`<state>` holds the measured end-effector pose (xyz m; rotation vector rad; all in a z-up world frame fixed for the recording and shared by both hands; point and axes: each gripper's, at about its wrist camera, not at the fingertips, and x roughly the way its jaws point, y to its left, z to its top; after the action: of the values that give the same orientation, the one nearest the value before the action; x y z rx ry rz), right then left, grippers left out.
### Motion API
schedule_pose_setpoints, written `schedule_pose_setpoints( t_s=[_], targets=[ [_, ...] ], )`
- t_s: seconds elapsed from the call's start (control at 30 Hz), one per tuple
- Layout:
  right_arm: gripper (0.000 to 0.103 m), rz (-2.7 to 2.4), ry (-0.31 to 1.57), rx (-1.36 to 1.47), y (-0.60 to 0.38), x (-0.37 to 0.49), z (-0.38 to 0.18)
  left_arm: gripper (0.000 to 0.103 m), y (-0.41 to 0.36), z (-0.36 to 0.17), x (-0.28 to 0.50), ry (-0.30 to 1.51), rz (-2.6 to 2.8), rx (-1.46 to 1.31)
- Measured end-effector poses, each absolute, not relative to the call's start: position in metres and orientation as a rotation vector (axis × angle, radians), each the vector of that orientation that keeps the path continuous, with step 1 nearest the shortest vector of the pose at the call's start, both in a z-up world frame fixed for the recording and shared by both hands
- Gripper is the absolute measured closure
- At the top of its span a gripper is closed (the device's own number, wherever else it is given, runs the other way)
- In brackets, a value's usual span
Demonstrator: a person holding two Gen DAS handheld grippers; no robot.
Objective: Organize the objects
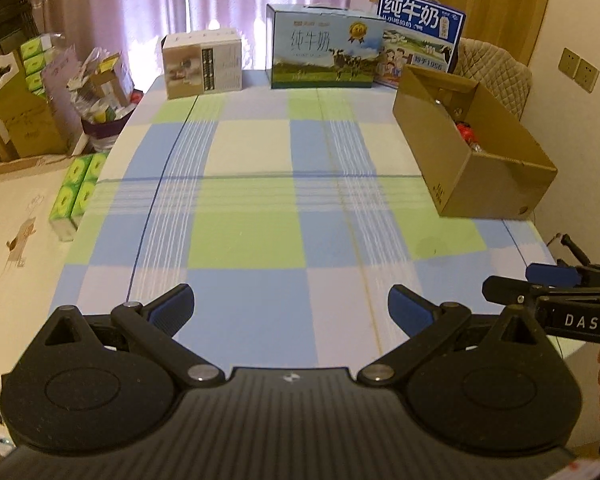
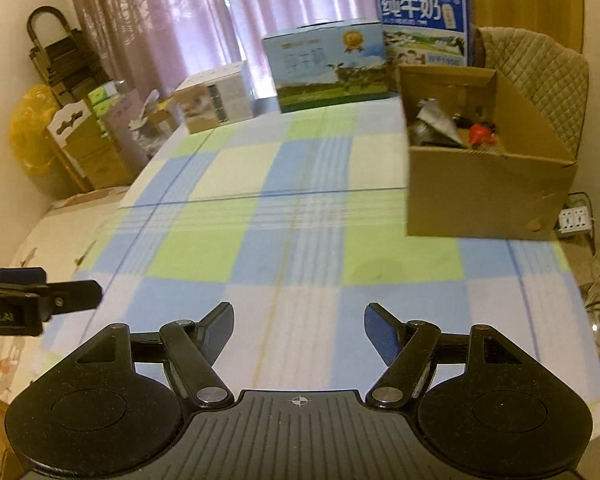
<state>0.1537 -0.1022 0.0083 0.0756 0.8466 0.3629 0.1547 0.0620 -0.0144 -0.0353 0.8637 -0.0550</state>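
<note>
An open brown cardboard box [image 1: 496, 184] [image 2: 480, 196] stands at the table's right edge. Inside it lie several small items, among them something red [image 2: 482, 133] and a grey crumpled piece [image 2: 434, 120]. My left gripper [image 1: 290, 308] hovers open over the near part of the checked tablecloth [image 1: 260, 200], nothing between its blue pads. My right gripper [image 2: 299, 330] is also open and empty, lower right of the left one and short of the box. In the left wrist view the right gripper [image 1: 540, 284] shows side-on at the right edge; the left gripper [image 2: 40, 292] shows at the left edge of the right wrist view.
Along the far edge stand a white carton [image 1: 202, 64], a blue milk carton [image 1: 326, 52] and a taller blue milk box [image 1: 420, 36]. A padded chair [image 1: 496, 76] sits behind the brown box. Green tissue packs [image 1: 74, 192] and clutter lie left of the table. A power strip [image 2: 576, 218] lies on the floor at the right.
</note>
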Motion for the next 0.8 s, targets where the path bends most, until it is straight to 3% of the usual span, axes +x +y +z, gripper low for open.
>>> schedule_pose_setpoints(
  t_s=[0.8],
  targets=[
    [0.034,0.413,0.849,0.071,-0.074,0.115,0.015,0.001,0.078,-0.018,0.114,0.865,-0.036,-0.033]
  ],
)
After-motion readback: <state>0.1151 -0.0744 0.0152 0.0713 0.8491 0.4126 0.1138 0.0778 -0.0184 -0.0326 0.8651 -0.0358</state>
